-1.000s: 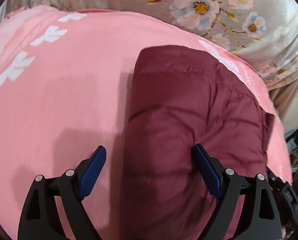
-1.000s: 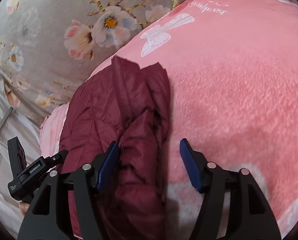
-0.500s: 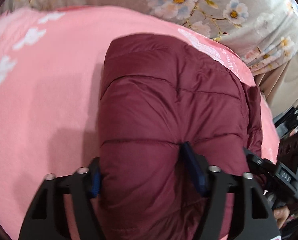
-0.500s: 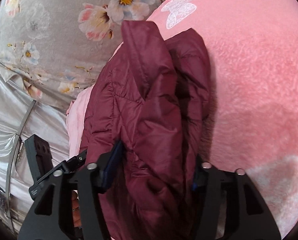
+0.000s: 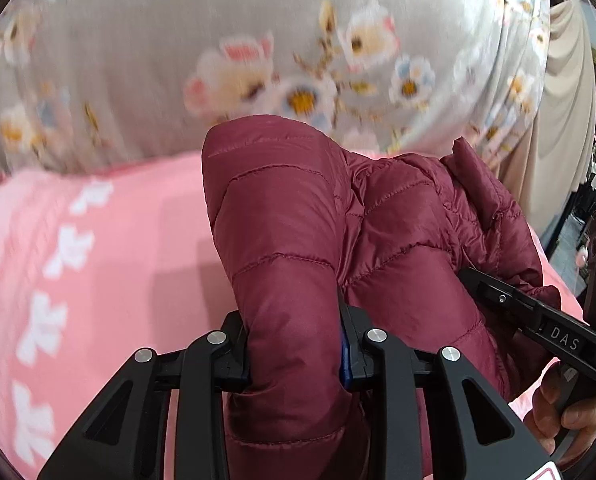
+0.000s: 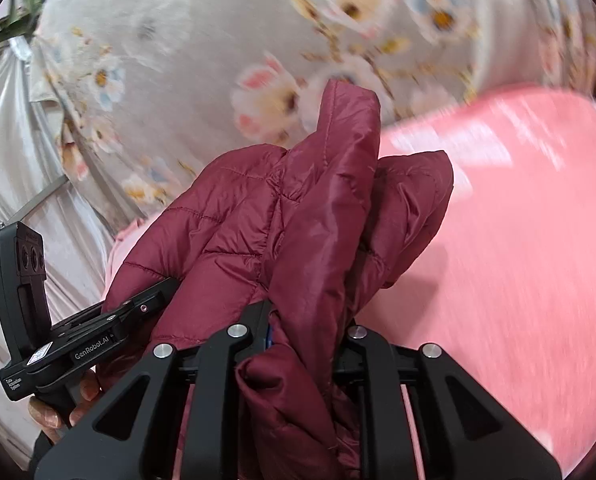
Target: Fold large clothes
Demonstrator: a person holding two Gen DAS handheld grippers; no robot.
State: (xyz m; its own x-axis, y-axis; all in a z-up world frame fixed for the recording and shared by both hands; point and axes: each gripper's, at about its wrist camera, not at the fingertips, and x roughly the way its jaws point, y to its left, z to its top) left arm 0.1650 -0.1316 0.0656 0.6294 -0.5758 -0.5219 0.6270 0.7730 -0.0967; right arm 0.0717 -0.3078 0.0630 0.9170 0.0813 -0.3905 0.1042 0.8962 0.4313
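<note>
A: Two grippers, both clamped on one maroon quilted puffer jacket [image 5: 298,240]; a second ago their jaws stood wide.

B: Location?

A: Raised off the pink blanket [image 5: 98,240]. Left gripper [image 5: 294,356] pinches one folded edge, right gripper [image 6: 305,340] the other.

B: Status?

A: Fold probably done; bundle seemingly being carried off.

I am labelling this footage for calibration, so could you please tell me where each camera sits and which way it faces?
Left wrist: sits on the left gripper, looking forward along its fingers, shut on the maroon puffer jacket; the right hand shows at lower right.
Right wrist: sits on the right gripper, fingers shut on the jacket; the left hand shows at lower left.
Both share the jacket, pink blanket and floral fabric.
</note>
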